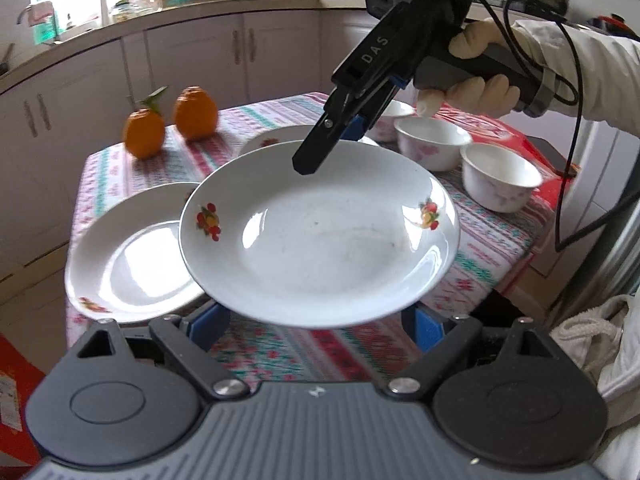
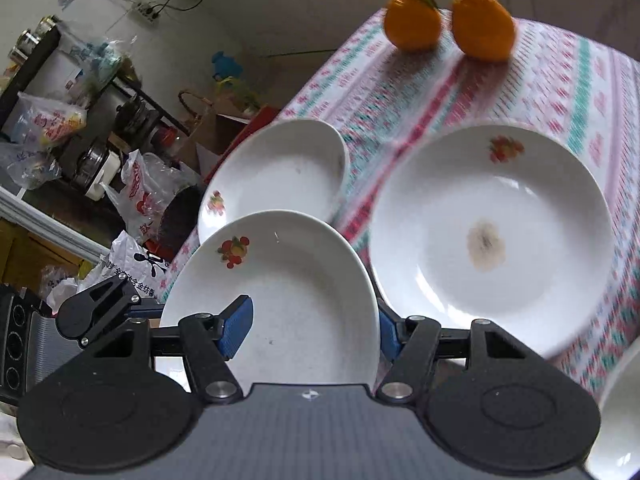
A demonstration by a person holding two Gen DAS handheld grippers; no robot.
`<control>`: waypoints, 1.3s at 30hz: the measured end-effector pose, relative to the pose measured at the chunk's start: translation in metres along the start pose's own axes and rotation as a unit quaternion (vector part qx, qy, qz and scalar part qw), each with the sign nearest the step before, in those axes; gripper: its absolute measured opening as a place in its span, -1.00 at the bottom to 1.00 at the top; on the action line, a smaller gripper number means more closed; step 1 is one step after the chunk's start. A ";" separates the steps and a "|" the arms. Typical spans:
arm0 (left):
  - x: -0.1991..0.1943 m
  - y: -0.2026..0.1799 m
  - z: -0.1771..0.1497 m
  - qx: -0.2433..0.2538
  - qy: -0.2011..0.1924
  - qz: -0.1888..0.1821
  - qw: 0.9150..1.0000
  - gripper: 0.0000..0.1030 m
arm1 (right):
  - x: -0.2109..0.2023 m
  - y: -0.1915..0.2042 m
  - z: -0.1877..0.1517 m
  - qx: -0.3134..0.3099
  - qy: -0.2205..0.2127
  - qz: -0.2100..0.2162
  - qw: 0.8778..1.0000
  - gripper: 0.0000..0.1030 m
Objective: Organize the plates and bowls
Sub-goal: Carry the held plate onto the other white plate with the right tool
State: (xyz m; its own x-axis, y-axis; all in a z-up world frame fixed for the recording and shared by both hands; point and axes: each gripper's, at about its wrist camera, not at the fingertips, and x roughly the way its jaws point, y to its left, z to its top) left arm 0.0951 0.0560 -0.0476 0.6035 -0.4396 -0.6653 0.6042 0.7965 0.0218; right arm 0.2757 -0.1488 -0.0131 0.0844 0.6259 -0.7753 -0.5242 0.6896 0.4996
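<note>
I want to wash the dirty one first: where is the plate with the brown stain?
In the right wrist view the stained plate lies flat on the tablecloth, right of the lifted plate, with the two oranges beyond it.

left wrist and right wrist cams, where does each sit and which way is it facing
Left wrist: on the left claw, facing across the table toward the kitchen cabinets; shows its own open fingers under the held plate, plus the right claw and gloved right hand.
Right wrist: on the right claw, angled down over the table toward the oranges; its fingers straddle the held plate's rim.
Shared: held plate, oranges, two resting plates.
</note>
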 end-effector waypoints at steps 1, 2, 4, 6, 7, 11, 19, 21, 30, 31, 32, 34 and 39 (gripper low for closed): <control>-0.002 0.006 0.000 -0.003 -0.001 0.005 1.000 0.79 | 0.004 0.003 0.007 -0.006 0.001 0.002 1.000 0.35; -0.003 0.011 0.000 -0.006 -0.001 0.010 1.000 0.79 | 0.007 0.005 0.013 -0.009 0.002 0.004 1.000 0.35; -0.005 0.020 0.001 -0.010 -0.002 0.019 1.000 0.79 | 0.015 0.010 0.026 -0.017 0.004 0.008 1.000 0.35; -0.006 0.031 0.001 -0.014 -0.003 0.027 1.000 0.79 | 0.023 0.014 0.037 -0.024 0.007 0.010 1.000 0.35; -0.007 0.035 0.001 -0.016 -0.003 0.031 0.999 0.79 | 0.028 0.015 0.042 -0.027 0.008 0.013 1.000 0.35; -0.006 0.053 0.000 -0.026 -0.002 0.043 0.999 0.79 | 0.044 0.019 0.060 -0.034 0.013 0.019 0.999 0.35; 0.004 0.075 -0.006 -0.042 0.006 0.052 0.998 0.79 | 0.072 0.015 0.082 -0.039 0.029 0.024 0.999 0.35; 0.006 0.080 -0.007 -0.047 0.008 0.052 0.998 0.79 | 0.077 0.013 0.085 -0.039 0.032 0.025 0.998 0.35; 0.011 0.092 -0.008 -0.057 0.008 0.051 0.997 0.79 | 0.090 0.011 0.095 -0.038 0.041 0.021 0.998 0.35; 0.011 0.094 -0.008 -0.057 0.007 0.051 0.997 0.79 | 0.090 0.010 0.096 -0.038 0.041 0.020 0.998 0.35; 0.012 0.095 -0.008 -0.058 0.008 0.052 0.997 0.79 | 0.091 0.010 0.097 -0.037 0.042 0.019 0.998 0.35; 0.014 0.097 -0.008 -0.060 0.010 0.051 0.997 0.79 | 0.092 0.009 0.098 -0.034 0.041 0.019 0.998 0.35; 0.018 0.104 -0.010 -0.067 0.011 0.042 0.997 0.79 | 0.093 0.008 0.099 -0.033 0.041 0.014 0.998 0.35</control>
State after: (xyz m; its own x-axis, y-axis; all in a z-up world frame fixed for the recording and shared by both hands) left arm 0.1638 0.1352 -0.0643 0.6369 -0.3612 -0.6811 0.4760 0.8792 -0.0212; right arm 0.3632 -0.0493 -0.0430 0.0004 0.6104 -0.7921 -0.5807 0.6450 0.4967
